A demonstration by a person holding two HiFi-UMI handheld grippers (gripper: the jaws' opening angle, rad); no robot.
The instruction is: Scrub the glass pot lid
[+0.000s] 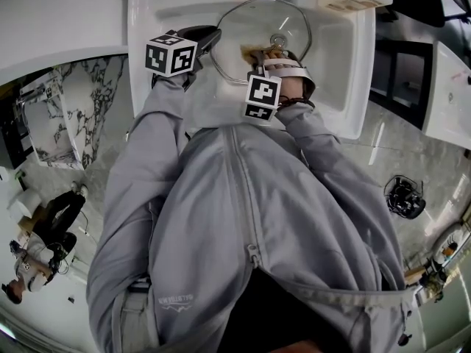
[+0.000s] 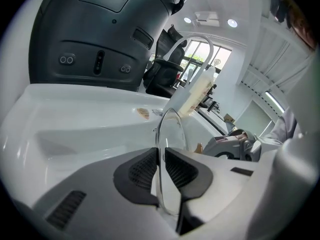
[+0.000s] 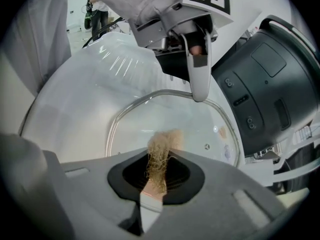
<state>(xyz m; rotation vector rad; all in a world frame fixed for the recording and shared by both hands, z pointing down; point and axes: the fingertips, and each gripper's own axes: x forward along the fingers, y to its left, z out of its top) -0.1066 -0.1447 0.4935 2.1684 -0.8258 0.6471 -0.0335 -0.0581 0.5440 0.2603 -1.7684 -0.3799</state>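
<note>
A round glass pot lid (image 1: 261, 22) with a metal rim and a knob (image 1: 278, 40) sits tilted in a white sink (image 1: 338, 65). My left gripper (image 1: 213, 39) holds its left rim. In the left gripper view the lid (image 2: 170, 134) stands edge-on between the dark pads (image 2: 142, 171), and that gripper (image 2: 161, 166) is shut on the rim. My right gripper (image 3: 159, 176) is shut on a tan fibrous scrubber (image 3: 161, 154), whose tuft touches the glass lid (image 3: 165, 119). A white finger (image 3: 199, 76) of the left gripper reaches over the lid's far rim.
A large dark grey appliance (image 3: 270, 84) stands right beside the sink. A curved faucet (image 2: 200, 39) and a white bottle (image 2: 195, 94) are at the sink's back edge. A person (image 1: 44, 248) is down on the marble floor at lower left.
</note>
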